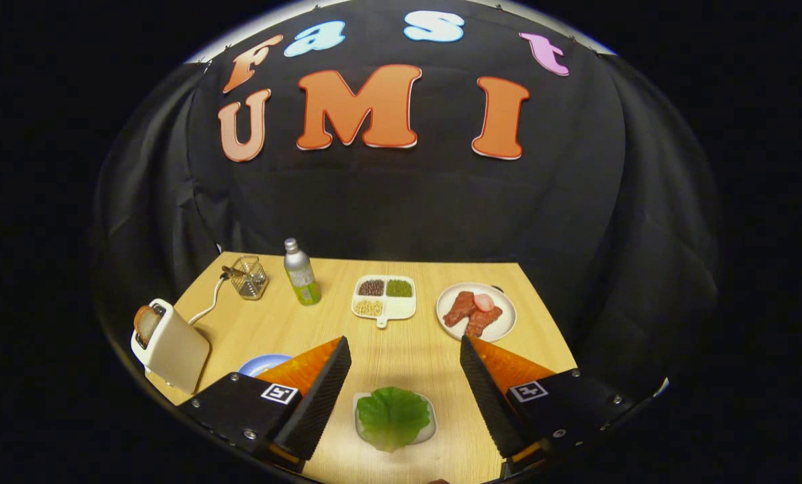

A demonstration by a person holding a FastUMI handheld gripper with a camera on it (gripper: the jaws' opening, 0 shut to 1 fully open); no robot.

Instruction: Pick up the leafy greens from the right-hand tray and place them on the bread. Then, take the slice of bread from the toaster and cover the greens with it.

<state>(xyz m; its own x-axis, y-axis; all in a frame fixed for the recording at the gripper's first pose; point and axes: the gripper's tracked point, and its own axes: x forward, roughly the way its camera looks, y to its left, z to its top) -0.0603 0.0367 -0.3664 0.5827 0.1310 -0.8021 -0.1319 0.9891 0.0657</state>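
A green leaf (pixel 392 415) lies on a small white tray (pixel 428 431) on the wooden table, low between my two fingers. My gripper (pixel 405 353) is open above the table, its fingers spread wide to either side of the leaf and touching nothing. At the table's left stands a white toaster (pixel 172 346) with a slice of bread (pixel 146 321) sticking up from its slot. A blue plate (pixel 261 364) peeks out just behind my left finger; what lies on it is hidden.
Beyond the fingers stand a white divided dish of beans (pixel 384 297), a white plate with meat pieces (pixel 476 312), a green bottle (pixel 301 273) and a small wire grater (pixel 249 276). The toaster's cord (pixel 207 308) trails toward the back left. Black cloth walls surround the table.
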